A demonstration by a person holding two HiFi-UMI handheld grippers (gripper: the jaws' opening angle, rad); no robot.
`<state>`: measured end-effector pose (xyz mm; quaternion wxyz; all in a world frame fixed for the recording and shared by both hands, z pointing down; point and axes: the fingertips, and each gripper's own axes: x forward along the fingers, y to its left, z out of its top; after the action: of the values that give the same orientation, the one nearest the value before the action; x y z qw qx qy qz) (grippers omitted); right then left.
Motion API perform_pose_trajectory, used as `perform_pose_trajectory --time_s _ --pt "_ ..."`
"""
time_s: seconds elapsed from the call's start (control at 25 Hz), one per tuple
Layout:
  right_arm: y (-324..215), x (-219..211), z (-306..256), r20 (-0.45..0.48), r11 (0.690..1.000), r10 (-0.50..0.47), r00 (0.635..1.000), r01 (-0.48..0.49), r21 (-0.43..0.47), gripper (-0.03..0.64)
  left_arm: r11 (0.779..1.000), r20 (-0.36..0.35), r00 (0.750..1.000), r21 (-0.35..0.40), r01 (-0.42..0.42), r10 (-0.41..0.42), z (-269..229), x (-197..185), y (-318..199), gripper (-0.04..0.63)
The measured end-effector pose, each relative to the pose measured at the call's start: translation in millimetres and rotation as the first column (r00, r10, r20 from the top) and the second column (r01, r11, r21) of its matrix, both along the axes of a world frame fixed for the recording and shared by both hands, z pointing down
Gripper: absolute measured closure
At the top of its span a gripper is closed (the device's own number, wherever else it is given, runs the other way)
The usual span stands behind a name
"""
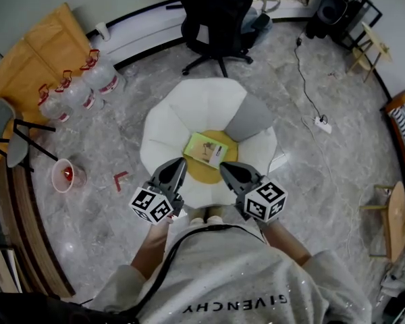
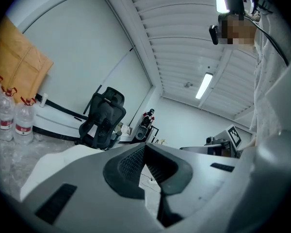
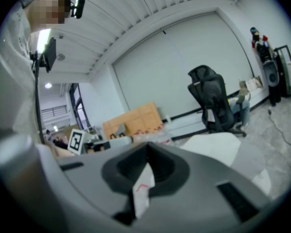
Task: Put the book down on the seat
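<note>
The task looks finished, as I judge it: the book already lies on the seat and no gripper touches it.

Far to the left of the seat stand some clear plastic water bottles (image 1: 74,90) with red handles, on the glossy marble-like floor. The left gripper (image 1: 178,161) hangs at the near edge of the seat, on its left side. Its grey, ribbed jaws are pressed together with nothing between them, which the left gripper view (image 2: 144,147) shows clearly.

The seat (image 1: 169,123) is a low, soft-looking cushion in the shape of a flower, with rounded white petals, one grey petal (image 1: 251,119) on its right side, and a round yellow centre (image 1: 194,171). The book (image 1: 206,148) is thin, flat and rectangular with a pale green cover. It rests on that centre, turned a little askew.

The right gripper (image 1: 224,167) is at the near edge of the seat too, just right of the book, with its jaws closed and empty.

The next move probably needs only to draw both grippers away without brushing the book.
</note>
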<state>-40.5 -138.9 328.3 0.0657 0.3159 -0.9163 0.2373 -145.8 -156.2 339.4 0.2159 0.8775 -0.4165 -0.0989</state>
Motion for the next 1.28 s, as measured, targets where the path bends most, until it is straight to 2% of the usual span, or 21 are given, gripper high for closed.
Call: perform_pose_trajectory --time_s 1.28 --pt "-1 2 -20 0.026 0.998 0.028 0.999 -0.029 0.059 0.603 1.000 -0.019 1.000 0.008 0.009 -0.009 -7 -9 9 0.574"
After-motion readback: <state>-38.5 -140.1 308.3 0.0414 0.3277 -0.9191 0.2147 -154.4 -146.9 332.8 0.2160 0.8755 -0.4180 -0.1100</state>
